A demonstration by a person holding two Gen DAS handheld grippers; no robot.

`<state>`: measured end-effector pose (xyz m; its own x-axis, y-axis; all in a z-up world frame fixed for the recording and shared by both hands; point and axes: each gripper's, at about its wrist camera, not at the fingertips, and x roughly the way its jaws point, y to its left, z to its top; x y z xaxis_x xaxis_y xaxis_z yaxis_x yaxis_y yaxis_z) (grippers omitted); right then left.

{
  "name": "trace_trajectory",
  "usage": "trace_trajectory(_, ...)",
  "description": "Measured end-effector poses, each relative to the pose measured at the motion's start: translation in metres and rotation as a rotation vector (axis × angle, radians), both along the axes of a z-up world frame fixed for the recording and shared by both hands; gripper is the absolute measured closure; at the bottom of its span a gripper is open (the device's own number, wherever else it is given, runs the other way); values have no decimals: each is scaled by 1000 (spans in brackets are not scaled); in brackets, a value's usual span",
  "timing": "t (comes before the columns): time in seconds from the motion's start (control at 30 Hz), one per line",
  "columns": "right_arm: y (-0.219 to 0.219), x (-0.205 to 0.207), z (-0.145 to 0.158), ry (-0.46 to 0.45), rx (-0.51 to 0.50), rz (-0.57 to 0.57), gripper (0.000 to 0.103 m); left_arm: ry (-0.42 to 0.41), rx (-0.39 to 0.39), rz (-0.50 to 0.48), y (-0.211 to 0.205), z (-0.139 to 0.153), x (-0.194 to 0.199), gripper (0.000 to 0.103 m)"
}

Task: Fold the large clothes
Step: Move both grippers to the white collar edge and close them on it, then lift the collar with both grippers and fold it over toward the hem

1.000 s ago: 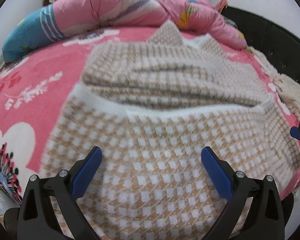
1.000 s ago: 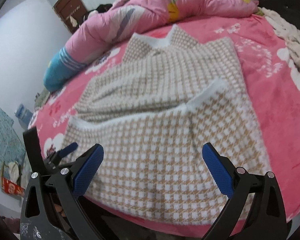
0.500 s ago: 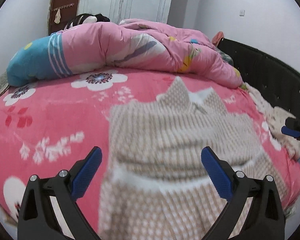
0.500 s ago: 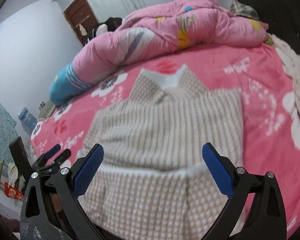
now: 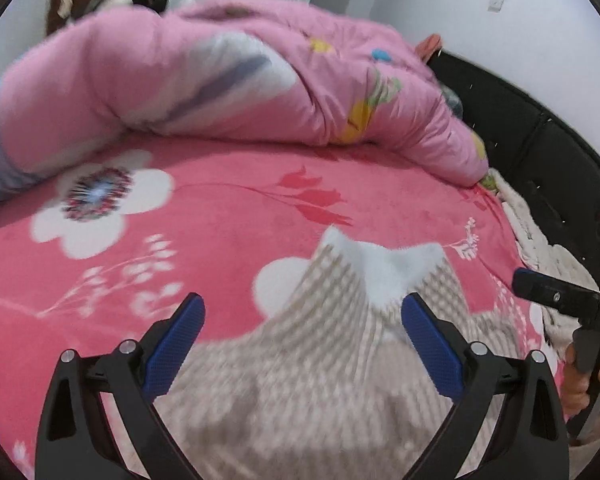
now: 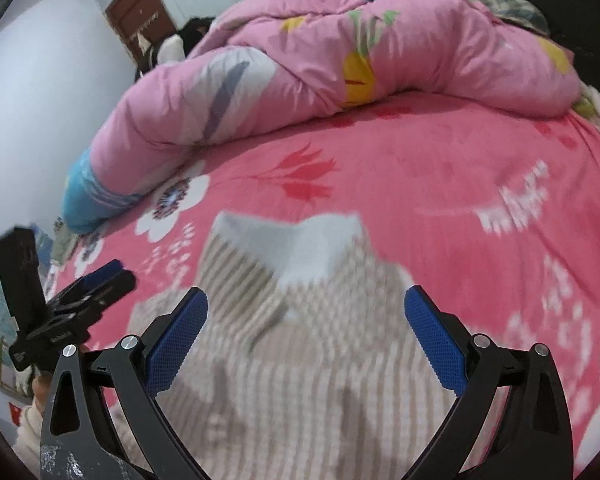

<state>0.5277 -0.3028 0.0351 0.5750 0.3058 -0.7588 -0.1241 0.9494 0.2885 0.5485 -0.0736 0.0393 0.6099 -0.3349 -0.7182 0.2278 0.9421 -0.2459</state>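
A beige-and-white checked knit garment (image 5: 320, 380) with a white collar (image 5: 384, 268) lies flat on the pink flowered bed. In the right wrist view the garment (image 6: 300, 380) fills the lower middle, its collar (image 6: 304, 244) pointing away. My left gripper (image 5: 303, 320) is open and empty, over the garment just short of the collar. My right gripper (image 6: 306, 316) is open and empty, also over the garment below the collar. The right gripper shows at the right edge of the left wrist view (image 5: 560, 300); the left gripper shows at the left of the right wrist view (image 6: 88, 292).
A rolled pink quilt (image 5: 228, 80) lies across the far side of the bed, with a blue pillow end (image 6: 88, 200) at left. A black headboard (image 5: 548, 128) and a cream knit blanket (image 5: 540, 248) are at right. Pink bedsheet (image 6: 440, 168) lies beyond the collar.
Both grippers have moved forward over the garment from its hem towards the collar and tilted up. Both stayed open and empty.
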Motion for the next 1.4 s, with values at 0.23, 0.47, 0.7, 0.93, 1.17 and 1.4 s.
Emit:
trace_trajectory(0.23,-2,64,-45,94,-59,-9,26,101,-5,-21,-43,-38,68,33)
trace_trajectory(0.47,-20,65,-52,156,36,8,93,110,8,-50,-54,-43,72,82)
trace_trajectory(0.7,-6,-28,2,6,-34,176,94,-8,-1,-194,-45,2,-1,89)
trace_trajectory(0.93,10,-129,-33,55,-266,277,90,-111,202,-367,-42,-13,-118,89)
trace_trajectory(1.17,15,-152,21,-78,-107,299,58,-100,264,-355,-43,-52,-145,89)
trace_trajectory(1.4,67,-91,-39,85,-3,302,73,-56,158,-299,-19,-41,-153,85)
